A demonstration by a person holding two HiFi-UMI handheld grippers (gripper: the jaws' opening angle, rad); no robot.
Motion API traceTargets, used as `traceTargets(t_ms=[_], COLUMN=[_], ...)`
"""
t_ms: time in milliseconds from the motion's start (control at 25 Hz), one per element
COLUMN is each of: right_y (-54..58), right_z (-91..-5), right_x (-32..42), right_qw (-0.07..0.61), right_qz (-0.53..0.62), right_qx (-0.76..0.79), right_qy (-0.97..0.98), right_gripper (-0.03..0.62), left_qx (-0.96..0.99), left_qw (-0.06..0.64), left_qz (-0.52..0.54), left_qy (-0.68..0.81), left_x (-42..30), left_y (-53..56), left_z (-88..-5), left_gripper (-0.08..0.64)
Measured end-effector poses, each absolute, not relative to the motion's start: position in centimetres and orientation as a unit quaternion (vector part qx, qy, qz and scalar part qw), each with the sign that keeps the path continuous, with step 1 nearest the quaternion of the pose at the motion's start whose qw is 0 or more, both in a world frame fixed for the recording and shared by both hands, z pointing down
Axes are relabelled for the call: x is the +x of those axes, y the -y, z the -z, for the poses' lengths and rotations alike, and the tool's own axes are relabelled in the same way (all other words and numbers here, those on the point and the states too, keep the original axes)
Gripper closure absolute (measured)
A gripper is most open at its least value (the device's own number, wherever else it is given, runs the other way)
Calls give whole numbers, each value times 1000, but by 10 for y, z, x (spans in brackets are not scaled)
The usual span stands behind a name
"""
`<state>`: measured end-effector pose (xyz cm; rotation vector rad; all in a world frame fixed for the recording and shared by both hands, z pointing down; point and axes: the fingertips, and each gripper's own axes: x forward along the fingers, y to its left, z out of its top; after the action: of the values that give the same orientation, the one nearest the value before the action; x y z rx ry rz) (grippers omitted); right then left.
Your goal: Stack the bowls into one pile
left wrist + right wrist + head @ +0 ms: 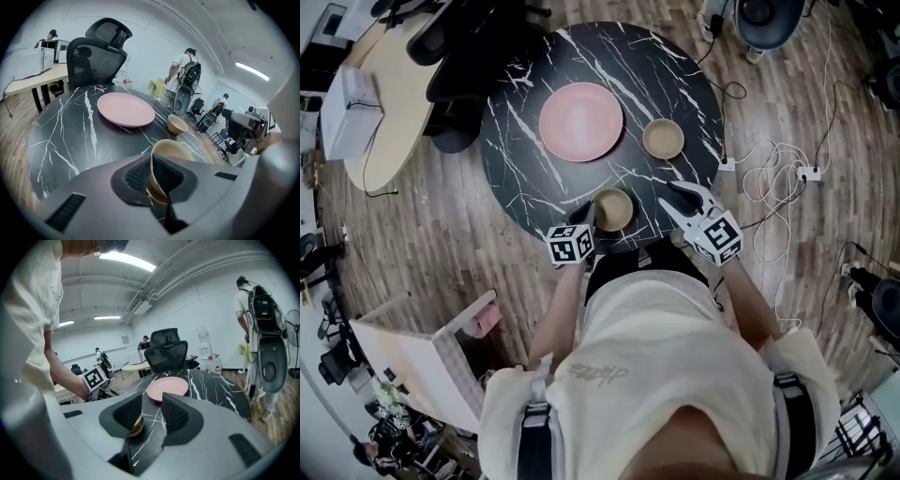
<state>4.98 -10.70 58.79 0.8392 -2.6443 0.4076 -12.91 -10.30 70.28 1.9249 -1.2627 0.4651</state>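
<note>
While your left gripper (pixel 584 217) clamps the near bowl (pixel 615 208) by the table (pixel 516 178) edge, your right gripper (pixel 673 195) gapes empty. The far bowl (pixel 663 138) stands apart.

Bowl (pixel 613 208) before plate (pixel 581 122) — on table (pixel 520 145)

person's wearing a cream short-sleeve tee (pixel 675 347) with faint script print, dark straps (pixel 794 422) over both shoulders. left gripper (pixel 584 216) and right gripper (pixel 668 194) are both grey, black ribbed pads (pixel 129 412), each with a black-and-white square-marker cube (pixel 717 236).
</note>
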Motion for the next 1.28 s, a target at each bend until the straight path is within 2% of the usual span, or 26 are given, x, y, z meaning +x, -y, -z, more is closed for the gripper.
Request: traceTargets(t_ms=[600, 680, 720, 760, 1280], right_y=[101, 101, 100, 100, 113], right_z=[-585, -586, -587, -587, -571], right_x=[56, 56, 56, 55, 46], right_qw=[184, 185, 185, 185, 176], right_qz=[-137, -137, -136, -135, -104], right_qx=[294, 292, 289, 287, 283], right_qy=[928, 929, 929, 930, 937], right_gripper=[465, 465, 465, 465, 465], left_qx=[764, 763, 763, 763, 769], left_qw=[352, 347, 345, 343, 309], left_qz=[-219, -221, -220, -219, -141], left_qy=[494, 499, 501, 503, 542], left_x=[-121, -122, -122, -123, -151], left_y=[103, 104, 103, 103, 110], left_z=[-709, -707, -705, -703, -639], left_gripper=[529, 504, 450, 434, 434])
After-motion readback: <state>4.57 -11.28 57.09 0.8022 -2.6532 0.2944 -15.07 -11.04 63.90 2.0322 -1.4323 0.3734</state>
